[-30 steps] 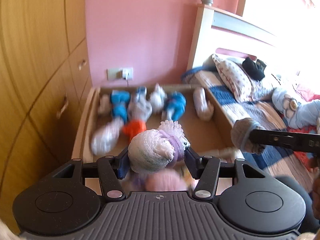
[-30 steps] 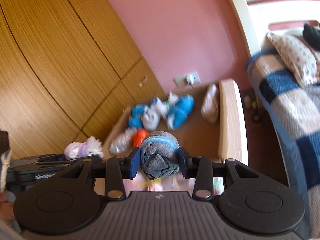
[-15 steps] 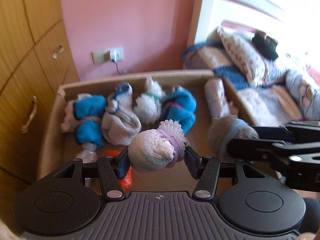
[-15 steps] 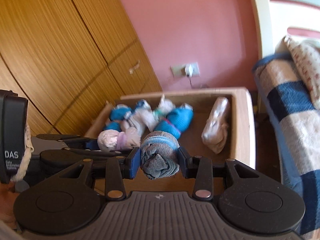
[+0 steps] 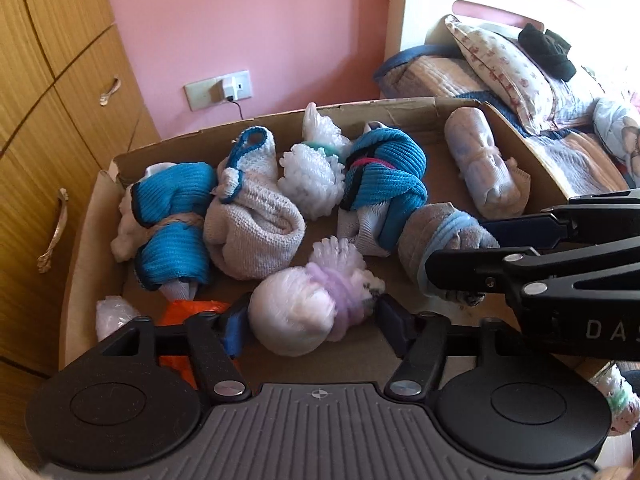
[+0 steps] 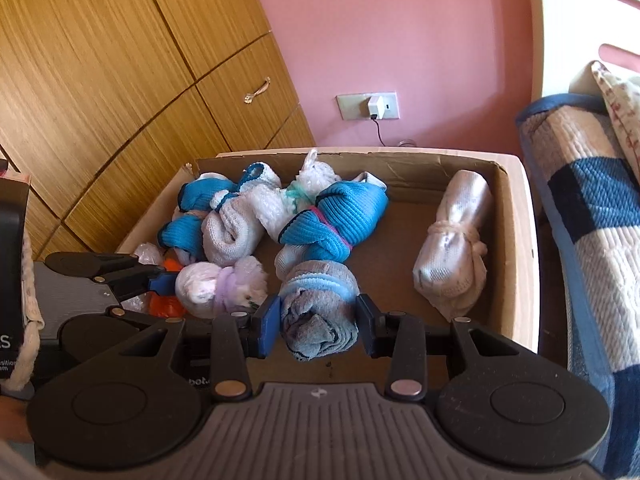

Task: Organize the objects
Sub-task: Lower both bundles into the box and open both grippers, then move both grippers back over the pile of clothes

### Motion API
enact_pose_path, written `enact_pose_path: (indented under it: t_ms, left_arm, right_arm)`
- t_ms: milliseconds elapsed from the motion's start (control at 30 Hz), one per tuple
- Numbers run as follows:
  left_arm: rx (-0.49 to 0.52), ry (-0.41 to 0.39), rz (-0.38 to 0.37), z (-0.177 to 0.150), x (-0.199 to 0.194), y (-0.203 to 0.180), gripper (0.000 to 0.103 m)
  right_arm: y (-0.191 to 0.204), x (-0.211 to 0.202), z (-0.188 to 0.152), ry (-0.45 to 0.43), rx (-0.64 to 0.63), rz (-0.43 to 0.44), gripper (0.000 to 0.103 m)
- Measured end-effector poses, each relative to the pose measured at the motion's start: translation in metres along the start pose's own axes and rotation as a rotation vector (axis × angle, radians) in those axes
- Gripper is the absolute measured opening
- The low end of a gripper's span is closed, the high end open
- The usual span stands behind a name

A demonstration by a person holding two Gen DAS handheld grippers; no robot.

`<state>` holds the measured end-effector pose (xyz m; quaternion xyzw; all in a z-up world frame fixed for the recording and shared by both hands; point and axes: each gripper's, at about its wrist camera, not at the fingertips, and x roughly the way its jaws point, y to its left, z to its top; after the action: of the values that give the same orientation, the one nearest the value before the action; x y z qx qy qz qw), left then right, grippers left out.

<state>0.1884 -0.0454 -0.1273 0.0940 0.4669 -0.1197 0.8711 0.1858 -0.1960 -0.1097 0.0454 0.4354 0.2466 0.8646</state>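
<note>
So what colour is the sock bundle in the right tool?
Grey with a light blue band, clearest in the right wrist view.

We see a white-and-lilac sock ball point(image 5: 308, 312), a grey, blue-banded sock roll point(image 6: 318, 308), bright blue bundles at twelve o'clock point(image 6: 340, 216), and a pink wall point(image 6: 400, 40).

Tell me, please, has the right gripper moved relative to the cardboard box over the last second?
Yes. The right gripper, holding the grey-blue sock roll, has advanced toward the wall outlet and now sits over the cardboard box.
</note>
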Motion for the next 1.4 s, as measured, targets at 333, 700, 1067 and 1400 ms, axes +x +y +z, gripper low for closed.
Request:
enact_pose_path:
  t_ms: [333, 700, 1067, 1400]
  left_arm:
    - [0.02, -0.009, 0.024, -0.003, -0.008, -0.009, 0.088]
    - [0.012, -0.035, 0.031, 0.0, -0.024, -0.011, 0.09]
    - [-0.057, -0.123, 0.046, -0.006, -0.074, -0.004, 0.095]
    - [-0.158, -0.248, 0.02, -0.053, -0.151, -0.006, 0.101]
  right_arm:
    - [0.012, -0.004, 0.0, -0.021, -0.024, -0.018, 0.043]
    - [0.012, -0.024, 0.008, -0.067, -0.021, -0.027, 0.05]
    - [0.015, -0.092, -0.021, -0.186, -0.068, -0.067, 0.064]
    - [0.008, -0.131, -0.097, -0.328, -0.078, -0.165, 0.082]
